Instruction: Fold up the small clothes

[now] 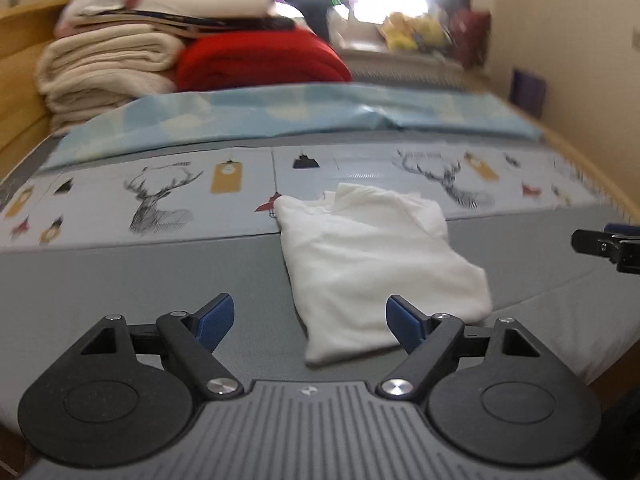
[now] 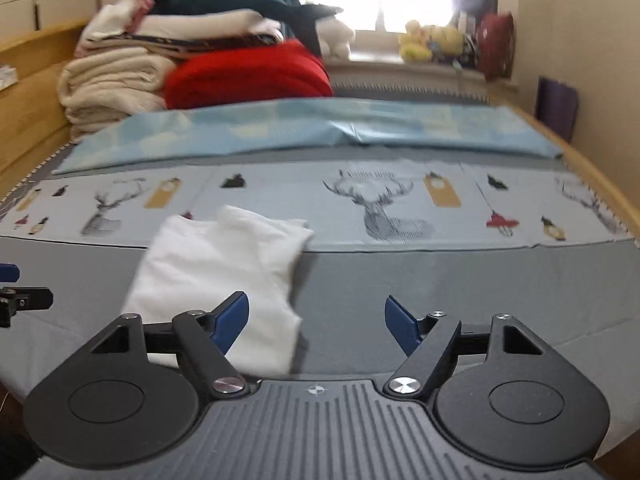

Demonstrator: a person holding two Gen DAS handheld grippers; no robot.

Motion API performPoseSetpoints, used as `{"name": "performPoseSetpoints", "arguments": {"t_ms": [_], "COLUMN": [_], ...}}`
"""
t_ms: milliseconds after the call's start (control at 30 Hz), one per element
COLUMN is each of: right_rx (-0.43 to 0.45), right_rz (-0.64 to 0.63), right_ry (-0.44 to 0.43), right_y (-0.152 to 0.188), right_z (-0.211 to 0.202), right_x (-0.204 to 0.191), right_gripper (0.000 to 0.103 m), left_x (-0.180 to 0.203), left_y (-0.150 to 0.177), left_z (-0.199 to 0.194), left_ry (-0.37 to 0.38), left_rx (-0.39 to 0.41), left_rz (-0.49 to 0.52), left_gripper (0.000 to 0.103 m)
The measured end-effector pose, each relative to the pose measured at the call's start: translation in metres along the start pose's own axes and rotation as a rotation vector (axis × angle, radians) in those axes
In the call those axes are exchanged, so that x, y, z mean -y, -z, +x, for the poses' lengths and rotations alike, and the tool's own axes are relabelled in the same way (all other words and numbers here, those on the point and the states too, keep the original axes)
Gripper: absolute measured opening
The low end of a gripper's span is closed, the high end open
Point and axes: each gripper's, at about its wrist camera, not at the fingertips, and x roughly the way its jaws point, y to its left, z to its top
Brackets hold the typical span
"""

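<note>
A small white garment [image 1: 372, 264] lies folded on the grey bed cover, its far edge reaching the deer-print strip; the right wrist view shows the garment [image 2: 224, 276] left of centre. My left gripper [image 1: 308, 322] hovers above the garment's near end, jaws wide open with nothing between the blue pads [image 1: 216, 320]. My right gripper [image 2: 316, 322] is also open and empty, just right of the garment's near corner, over bare grey cover. Each gripper's tip shows at the edge of the other's view: the right gripper [image 1: 608, 246] and the left gripper [image 2: 16, 292].
A stack of folded cream, white and dark linens [image 1: 132, 40] and a red blanket [image 1: 260, 60] sits at the far left of the bed. A light blue sheet [image 1: 300, 116] lies across the bed. Wooden bed rails [image 2: 28, 92] run along both sides; soft toys [image 2: 428, 42] line the windowsill.
</note>
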Motion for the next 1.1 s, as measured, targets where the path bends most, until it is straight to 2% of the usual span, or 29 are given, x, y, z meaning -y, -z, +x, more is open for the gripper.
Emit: {"name": "performPoseSetpoints", "arguments": {"t_ms": [100,233,300,367,433,533,633,1100], "right_rx": [0.043,-0.032,-0.076,-0.035,-0.040,-0.067,-0.067,-0.067], "right_rz": [0.024,0.070,0.038,-0.034,-0.075,-0.075,-0.079,-0.079], "right_ry": [-0.028,-0.026,-0.002,0.005,0.017,0.017,0.015,0.021], "right_y": [0.014,0.043,0.046,0.048,0.050,0.052,0.052,0.054], "right_z": [-0.024,-0.028,-0.030,-0.034,-0.032,-0.026,-0.024,-0.023], "right_x": [-0.019,-0.030,-0.040,-0.048,-0.053,-0.054,-0.055,-0.058], "right_gripper": [0.094,0.096,0.096,0.096,0.096,0.096,0.096,0.096], "left_x": [0.010,0.012,0.006,0.002,0.000,0.003,0.008,0.015], "left_y": [0.027,0.033,0.038,0.042,0.044,0.045,0.047,0.044], "left_z": [-0.014,-0.032,-0.043,-0.043,-0.035,-0.022,-0.010,-0.009], "left_ry": [-0.075,-0.149,-0.128,-0.092,-0.069,-0.093,-0.083,-0.059], "left_rx": [-0.016,-0.011,-0.011,-0.051,-0.091,-0.110,-0.127,-0.098], "left_rz": [-0.032,-0.084,-0.130,-0.161,-0.153,-0.112,-0.092,-0.072], "left_gripper": [0.087,0.087,0.088,0.095,0.098,0.098,0.098,0.098]}}
